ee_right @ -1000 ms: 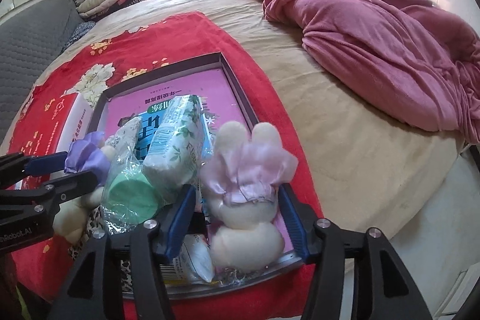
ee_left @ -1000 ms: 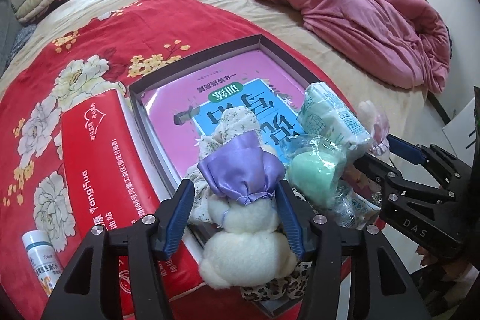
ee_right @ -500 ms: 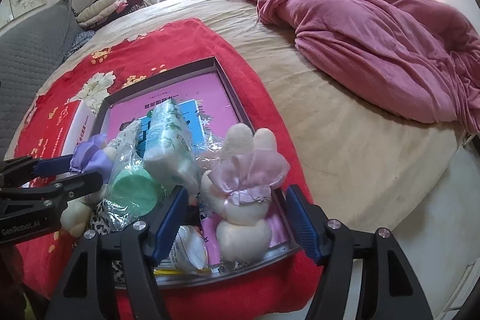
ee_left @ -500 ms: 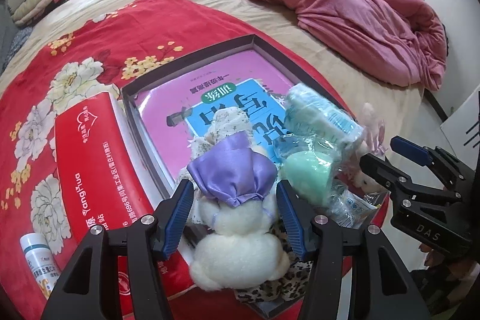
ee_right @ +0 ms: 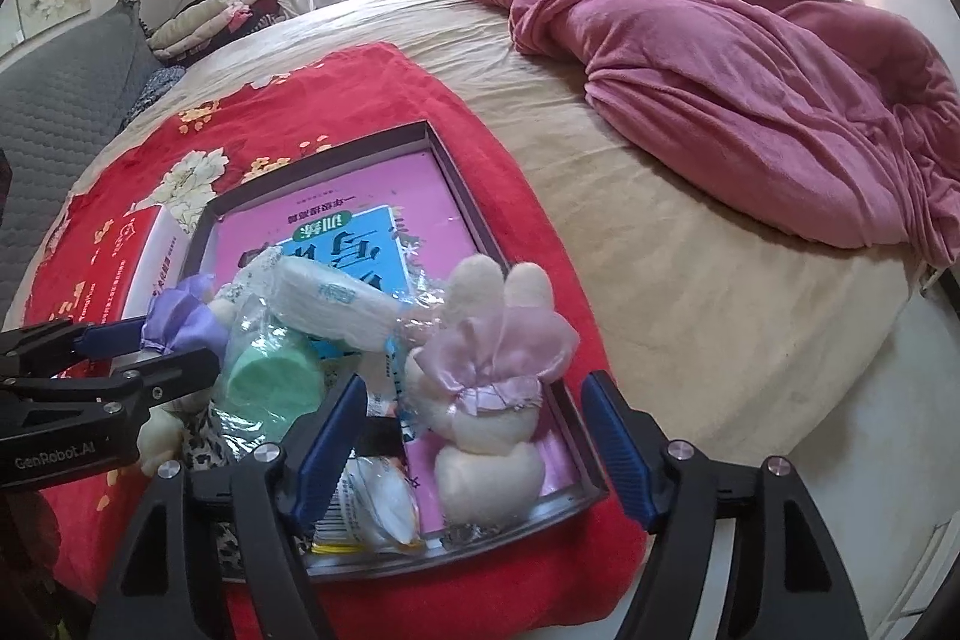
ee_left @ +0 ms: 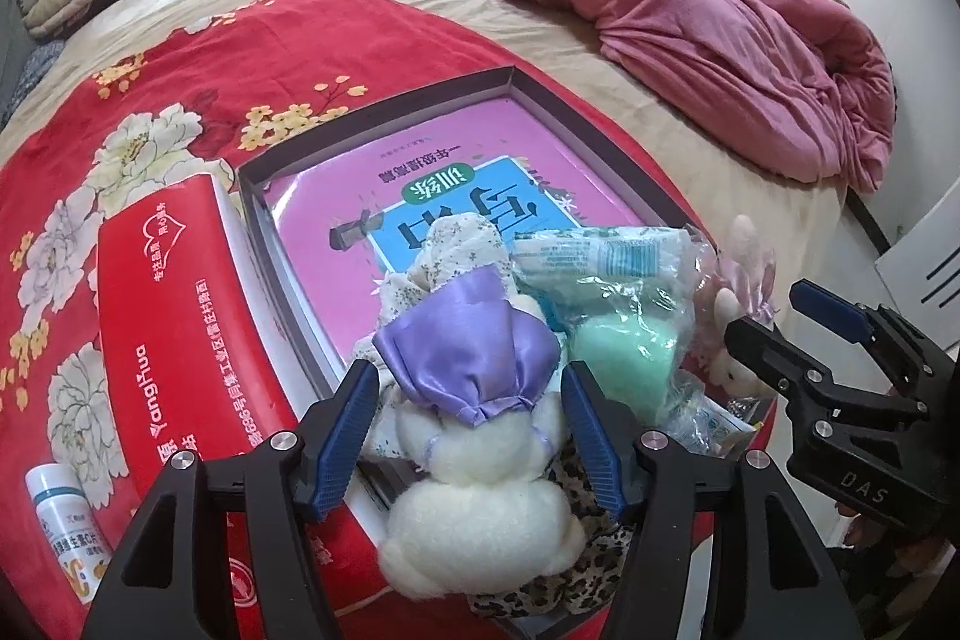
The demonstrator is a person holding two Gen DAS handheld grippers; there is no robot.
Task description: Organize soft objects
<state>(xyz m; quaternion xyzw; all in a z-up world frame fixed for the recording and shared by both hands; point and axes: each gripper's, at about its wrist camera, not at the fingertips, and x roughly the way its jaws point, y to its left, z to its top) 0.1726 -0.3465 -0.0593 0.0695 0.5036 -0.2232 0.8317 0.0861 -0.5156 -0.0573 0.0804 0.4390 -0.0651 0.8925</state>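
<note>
A dark shallow tray [ee_left: 384, 115] with a pink book in it lies on the red flowered cloth. My left gripper [ee_left: 474, 436] is shut on a cream plush rabbit with a purple bow [ee_left: 474, 466] at the tray's near left corner. My right gripper [ee_right: 474, 436] is open around a cream plush rabbit with a pink bow [ee_right: 489, 388], which sits in the tray without touching the fingers. Between the rabbits lie a green sponge in a plastic bag [ee_left: 624, 352] and a white-green tissue pack [ee_right: 333, 304]. A leopard-print cloth [ee_left: 576, 574] lies under the purple-bow rabbit.
A red tissue box [ee_left: 174, 328] lies left of the tray and a small white bottle [ee_left: 63, 532] lies nearer. A pink quilt [ee_right: 750, 58] is heaped at the bed's far right. The bed's edge [ee_right: 810, 400] drops off to the right.
My right gripper has opened and let go of the pink-bow rabbit, which now rests in the tray. My left gripper still holds the purple-bow rabbit and has drawn back slightly.
</note>
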